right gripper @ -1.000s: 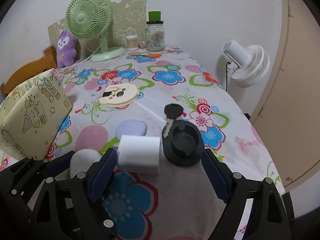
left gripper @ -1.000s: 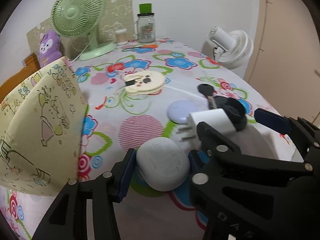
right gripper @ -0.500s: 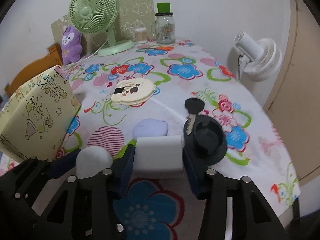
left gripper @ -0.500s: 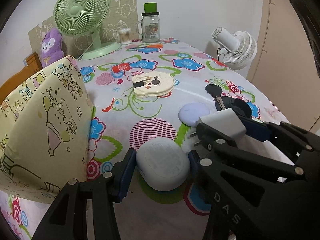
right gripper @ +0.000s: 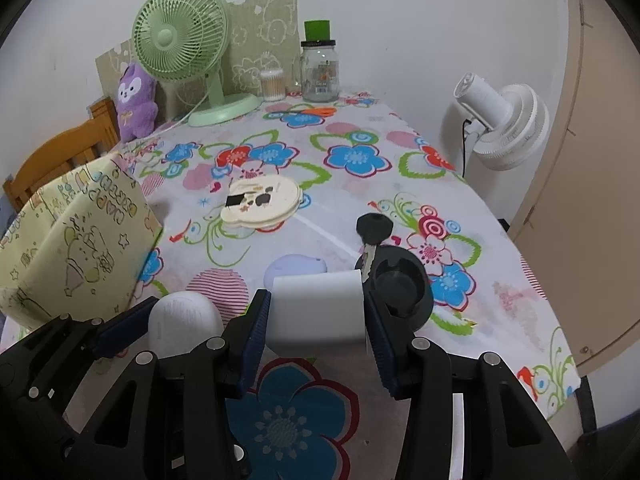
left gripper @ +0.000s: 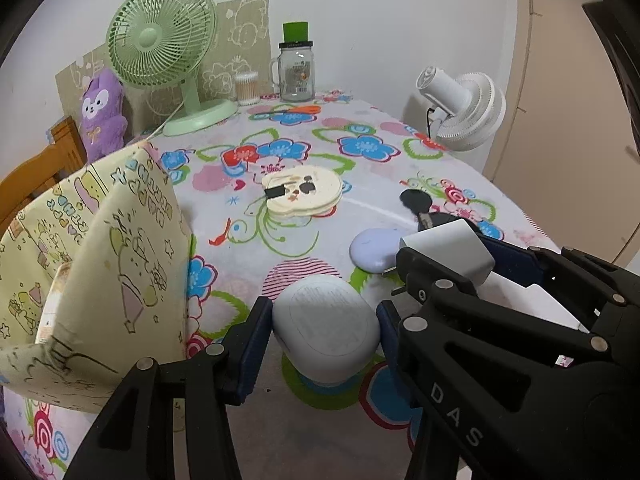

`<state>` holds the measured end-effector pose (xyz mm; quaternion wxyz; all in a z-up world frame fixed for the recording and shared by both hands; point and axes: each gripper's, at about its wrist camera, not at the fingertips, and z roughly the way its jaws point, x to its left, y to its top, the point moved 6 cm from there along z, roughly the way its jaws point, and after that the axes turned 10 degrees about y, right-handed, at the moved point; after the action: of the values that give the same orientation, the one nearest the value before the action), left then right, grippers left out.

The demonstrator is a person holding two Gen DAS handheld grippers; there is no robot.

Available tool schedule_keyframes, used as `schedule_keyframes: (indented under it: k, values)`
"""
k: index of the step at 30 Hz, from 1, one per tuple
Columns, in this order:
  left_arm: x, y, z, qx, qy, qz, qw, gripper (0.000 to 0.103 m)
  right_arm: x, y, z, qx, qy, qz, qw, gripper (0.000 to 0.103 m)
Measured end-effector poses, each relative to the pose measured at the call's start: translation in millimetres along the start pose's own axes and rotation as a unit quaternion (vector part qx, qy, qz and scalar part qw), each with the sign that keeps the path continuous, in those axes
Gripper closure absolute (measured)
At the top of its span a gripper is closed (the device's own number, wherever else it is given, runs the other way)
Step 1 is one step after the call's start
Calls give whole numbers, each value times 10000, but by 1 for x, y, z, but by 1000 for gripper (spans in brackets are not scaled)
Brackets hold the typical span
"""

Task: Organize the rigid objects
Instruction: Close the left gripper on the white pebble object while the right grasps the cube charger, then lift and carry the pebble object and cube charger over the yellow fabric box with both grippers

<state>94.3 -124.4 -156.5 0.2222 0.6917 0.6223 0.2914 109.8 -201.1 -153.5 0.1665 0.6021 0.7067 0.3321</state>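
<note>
My left gripper (left gripper: pixel 324 332) is shut on a rounded white case (left gripper: pixel 326 328) and holds it just above the flowered tablecloth. My right gripper (right gripper: pixel 316 316) is shut on a white plug adapter (right gripper: pixel 318 308), which also shows in the left wrist view (left gripper: pixel 448 250). The white case shows at the left of the right wrist view (right gripper: pixel 184 324). A yellow patterned box (left gripper: pixel 92 264) stands open to the left of both grippers. A lilac oval case (left gripper: pixel 374 248), a black key (right gripper: pixel 372 236) and a black round cap (right gripper: pixel 400 284) lie close by.
A cream bear-shaped disc (right gripper: pixel 262 200) lies mid-table. A green fan (right gripper: pixel 188 52), a purple plush (right gripper: pixel 136 100), a swab box (right gripper: pixel 272 84) and a glass jar (right gripper: pixel 318 68) stand along the back. A white fan (right gripper: pixel 504 128) stands beyond the right table edge.
My right gripper closed on the white adapter and lifted it. Both grippers rose slightly, the left still holding the white case.
</note>
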Motion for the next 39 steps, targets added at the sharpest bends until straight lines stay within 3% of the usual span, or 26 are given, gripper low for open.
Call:
schedule_keyframes:
  k: [39]
  values:
    - [9, 55, -67, -390, -215, 29, 9990, 48, 17, 54, -75, -531, -322, 48, 9981, 52]
